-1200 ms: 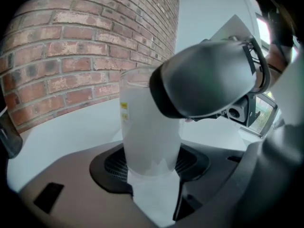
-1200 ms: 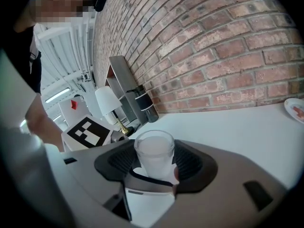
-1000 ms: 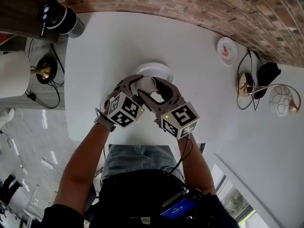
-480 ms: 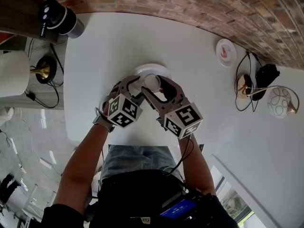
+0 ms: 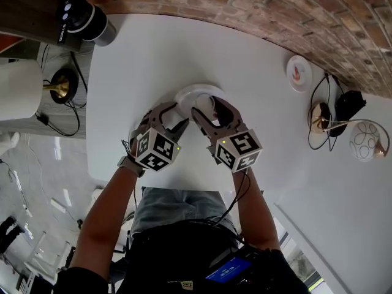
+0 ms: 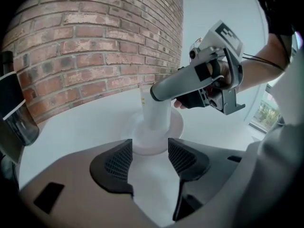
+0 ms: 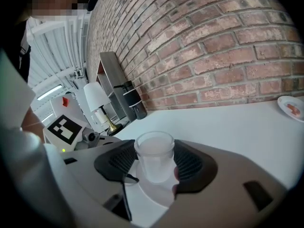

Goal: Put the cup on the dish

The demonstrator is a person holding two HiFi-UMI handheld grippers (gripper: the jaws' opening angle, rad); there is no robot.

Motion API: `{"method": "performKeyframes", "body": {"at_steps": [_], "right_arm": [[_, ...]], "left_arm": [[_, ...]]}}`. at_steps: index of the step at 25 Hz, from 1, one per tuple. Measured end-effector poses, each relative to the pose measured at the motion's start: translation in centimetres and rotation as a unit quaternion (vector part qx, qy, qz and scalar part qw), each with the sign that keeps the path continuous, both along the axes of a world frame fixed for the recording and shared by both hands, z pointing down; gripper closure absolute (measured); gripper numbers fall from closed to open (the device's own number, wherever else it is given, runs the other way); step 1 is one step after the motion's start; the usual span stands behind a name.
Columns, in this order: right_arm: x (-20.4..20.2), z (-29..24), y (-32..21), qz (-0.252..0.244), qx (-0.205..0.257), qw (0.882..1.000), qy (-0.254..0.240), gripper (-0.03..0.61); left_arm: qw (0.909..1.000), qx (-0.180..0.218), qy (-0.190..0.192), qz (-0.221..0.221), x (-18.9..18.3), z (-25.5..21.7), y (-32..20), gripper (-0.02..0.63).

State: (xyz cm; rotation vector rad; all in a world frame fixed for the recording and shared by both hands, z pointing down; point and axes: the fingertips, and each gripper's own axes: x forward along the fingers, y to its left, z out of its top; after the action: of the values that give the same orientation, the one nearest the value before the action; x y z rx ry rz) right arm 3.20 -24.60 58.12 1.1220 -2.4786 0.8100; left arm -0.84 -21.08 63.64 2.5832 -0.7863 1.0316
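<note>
A clear plastic cup stands upright between the pads of my right gripper, which is shut on it. The cup is over the middle of the white dish; I cannot tell whether its base touches the dish. In the head view the dish lies mid-table, partly hidden by both grippers. My left gripper is open and holds nothing. It points at the dish's near rim from the left, a short way from the cup.
A black and silver canister stands at the table's far left corner. Off the left edge is a white-shaded lamp. Far right: a small plate, cables with a black object, a wire ball. A brick wall runs behind.
My right gripper has carried the cup forward, from the dish's near edge to over its middle. The left gripper stayed open at the near left rim.
</note>
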Motion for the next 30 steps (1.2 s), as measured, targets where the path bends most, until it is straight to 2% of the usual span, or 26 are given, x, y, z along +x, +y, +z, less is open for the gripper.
{"method": "performKeyframes", "body": {"at_steps": [14, 22, 30], "right_arm": [[-0.5, 1.0, -1.2, 0.012, 0.017, 0.999, 0.033, 0.324], [-0.9, 1.2, -0.3, -0.007, 0.034, 0.997, 0.066, 0.324], [-1.4, 1.2, 0.0, -0.004, 0.041, 0.995, 0.091, 0.324]], "left_arm": [[0.9993, -0.007, 0.008, -0.036, -2.6, 0.1, 1.0, 0.394], [0.9987, -0.01, 0.018, -0.047, -2.9, -0.1, 1.6, 0.394], [0.9977, -0.005, 0.024, -0.063, -3.6, -0.7, 2.0, 0.394]]}}
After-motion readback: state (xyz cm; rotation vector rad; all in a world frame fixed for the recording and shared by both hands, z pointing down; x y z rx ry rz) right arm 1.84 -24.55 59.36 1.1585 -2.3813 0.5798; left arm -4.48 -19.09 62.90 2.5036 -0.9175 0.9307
